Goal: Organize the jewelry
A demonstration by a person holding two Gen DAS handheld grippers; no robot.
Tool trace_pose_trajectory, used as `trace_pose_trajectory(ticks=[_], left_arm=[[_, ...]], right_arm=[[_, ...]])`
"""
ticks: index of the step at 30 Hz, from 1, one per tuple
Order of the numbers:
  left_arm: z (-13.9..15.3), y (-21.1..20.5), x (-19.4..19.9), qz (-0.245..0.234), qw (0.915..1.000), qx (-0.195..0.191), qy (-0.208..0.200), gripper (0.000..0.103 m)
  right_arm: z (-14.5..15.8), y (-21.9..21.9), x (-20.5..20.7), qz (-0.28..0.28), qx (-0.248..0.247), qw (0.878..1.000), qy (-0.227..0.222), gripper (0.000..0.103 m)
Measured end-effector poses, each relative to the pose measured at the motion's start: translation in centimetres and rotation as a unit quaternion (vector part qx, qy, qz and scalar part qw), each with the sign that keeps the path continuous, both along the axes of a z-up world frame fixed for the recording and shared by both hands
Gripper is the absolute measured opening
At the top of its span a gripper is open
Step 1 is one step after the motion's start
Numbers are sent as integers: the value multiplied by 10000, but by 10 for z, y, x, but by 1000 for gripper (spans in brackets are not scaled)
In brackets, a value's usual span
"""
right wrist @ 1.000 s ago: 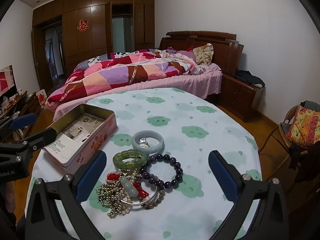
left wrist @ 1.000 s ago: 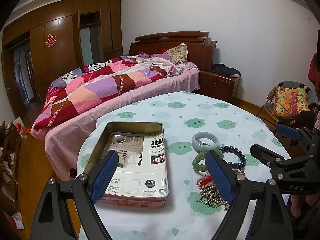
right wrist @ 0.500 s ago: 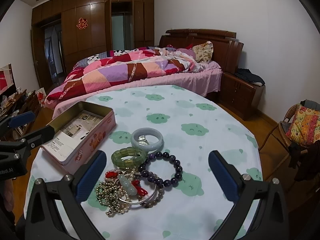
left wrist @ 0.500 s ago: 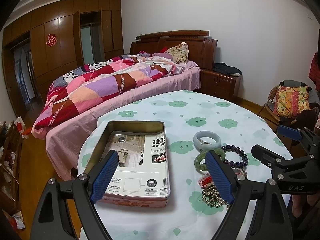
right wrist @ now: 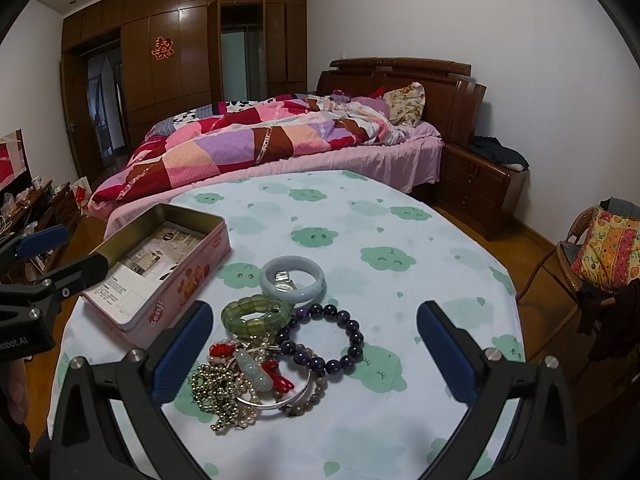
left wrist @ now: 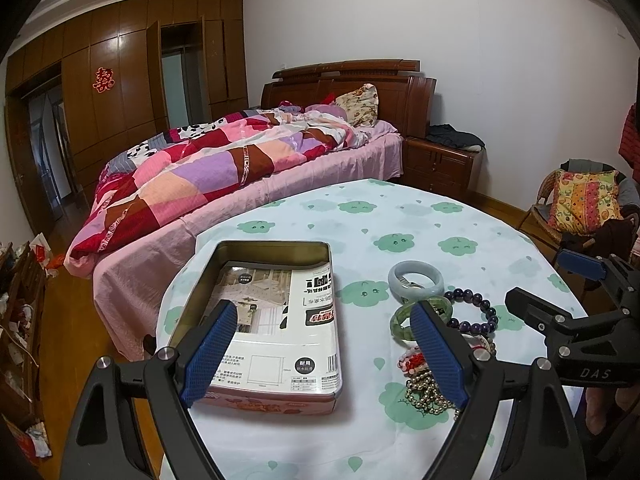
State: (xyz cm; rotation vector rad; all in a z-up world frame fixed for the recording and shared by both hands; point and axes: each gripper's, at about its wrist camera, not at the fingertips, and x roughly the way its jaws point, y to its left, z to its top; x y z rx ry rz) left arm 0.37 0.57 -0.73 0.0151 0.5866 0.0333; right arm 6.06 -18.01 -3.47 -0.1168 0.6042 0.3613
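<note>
Since nothing's been picked up yet, I'd say the step in hand is the first grab: pull one piece out of the jewelry pile and drop it in the open tin. The pile sits on the table just right of the tin, and it's a bit of a tangle. The pale jade bangle lies at the far end with what looks like a watch inside it, the green bead bracelet is touching it on the near side, the purple bead bracelet is to the right, and the gold bead chain is knotted up with a red charm and a silver ring at the near end.

If it were me I'd start with the jade bangle or the purple beads, since they lie at the edges and look free. Pinch across one side of the rim, lift straight up, and watch nothing trails along. Leave the chain for last, it'll probably drag its neighbours.

Pose-wise, the right gripper hangs low over the near edge of the table, fingers spread wide with the pile between them, holding nothing. The left gripper is angled down over the tin's near right corner, fingers also wide apart and empty.
</note>
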Motion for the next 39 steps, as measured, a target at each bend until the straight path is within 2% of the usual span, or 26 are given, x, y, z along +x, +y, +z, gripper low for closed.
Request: trace_pose_trajectory(ticks=[12, 21, 27, 33, 39], left_arm=[[-3, 0, 1, 12, 10000, -1, 25, 88], [-14, -3, 6, -24, 9997, -100, 206, 88], [-26, -18, 17, -251, 9990, -68, 358, 88], [-34, -51, 35, -708, 9962, 258, 439, 88], [-47, -80, 61, -1128, 9909, 397, 615, 87]], right_arm=[[-1, 0, 0, -7, 0, 10000, 12, 103], [-15, -11, 4, -121, -112, 9998, 98, 103], [-34, -31, 16, -341, -222, 9988, 286, 103], [-46, -56, 29, -668, -86, 9967, 450, 103], [-51, -67, 32, -769, -5, 9959, 482, 103]])
